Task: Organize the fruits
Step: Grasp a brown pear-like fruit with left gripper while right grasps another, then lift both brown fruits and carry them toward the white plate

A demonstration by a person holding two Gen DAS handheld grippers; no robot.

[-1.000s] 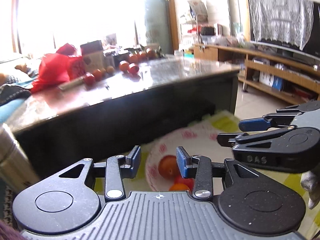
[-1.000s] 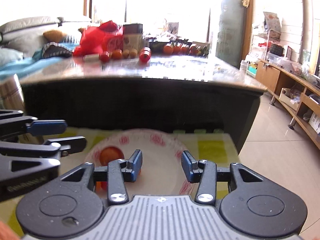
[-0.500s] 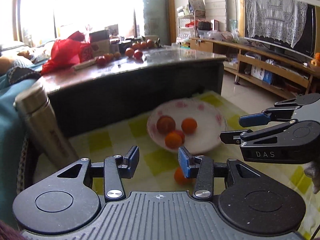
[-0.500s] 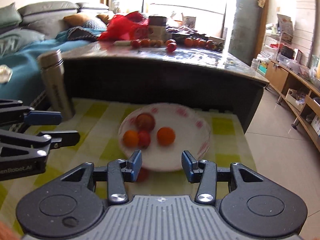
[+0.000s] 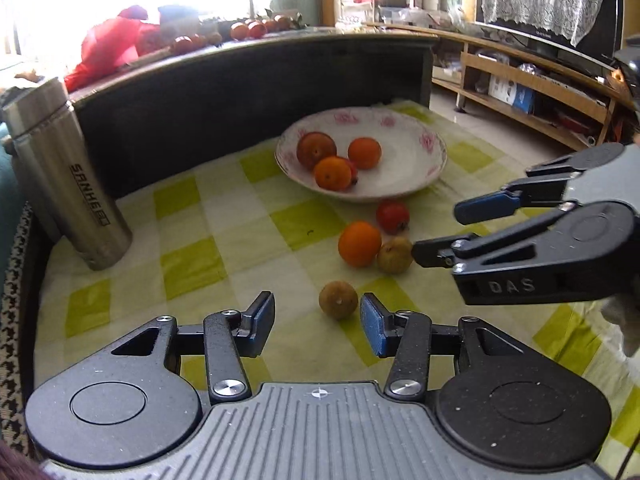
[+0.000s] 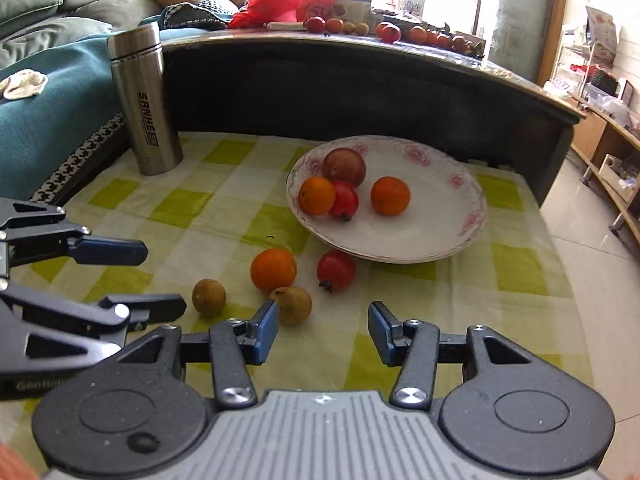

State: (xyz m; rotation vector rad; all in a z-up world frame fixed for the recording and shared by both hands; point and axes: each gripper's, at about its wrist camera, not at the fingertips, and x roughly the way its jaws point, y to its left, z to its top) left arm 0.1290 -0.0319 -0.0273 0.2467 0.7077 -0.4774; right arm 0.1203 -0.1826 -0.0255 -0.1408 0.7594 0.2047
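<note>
My left tongs (image 5: pixel 318 322) are released, jaws spread over the checked cloth (image 5: pixel 192 264) with nothing between them; a brown fruit (image 5: pixel 338 300) lies on the cloth just ahead of the gap, nearer the right pad. My right tongs (image 6: pixel 322 328) are released too, and empty. A second brown fruit (image 6: pixel 291 304) lies just ahead of their left pad; whether it touches I cannot tell.

Past that second brown fruit is an orange (image 6: pixel 273 270), the two side by side and seemingly touching. A red fruit (image 6: pixel 336 271) lies just right of the orange, close under the near rim of the plate (image 6: pixel 432 240). All four of these lie loose on the cloth, outside the plate.

The plate is white with pink flowers on the rim. In its left half sit four fruits: an orange at the left (image 6: pixel 316 195), a small red one (image 6: pixel 344 200) pressed against it, a dark reddish-brown one (image 6: pixel 344 167) behind them, and another orange (image 6: pixel 390 195) apart to the right.

To the left stands a steel flask (image 6: pixel 146 100), upright on the cloth. Behind everything runs a dark desk (image 6: pixel 360 84), with a red bag (image 6: pixel 280 0) and a row of more fruit (image 6: pixel 390 32) on top.
</note>
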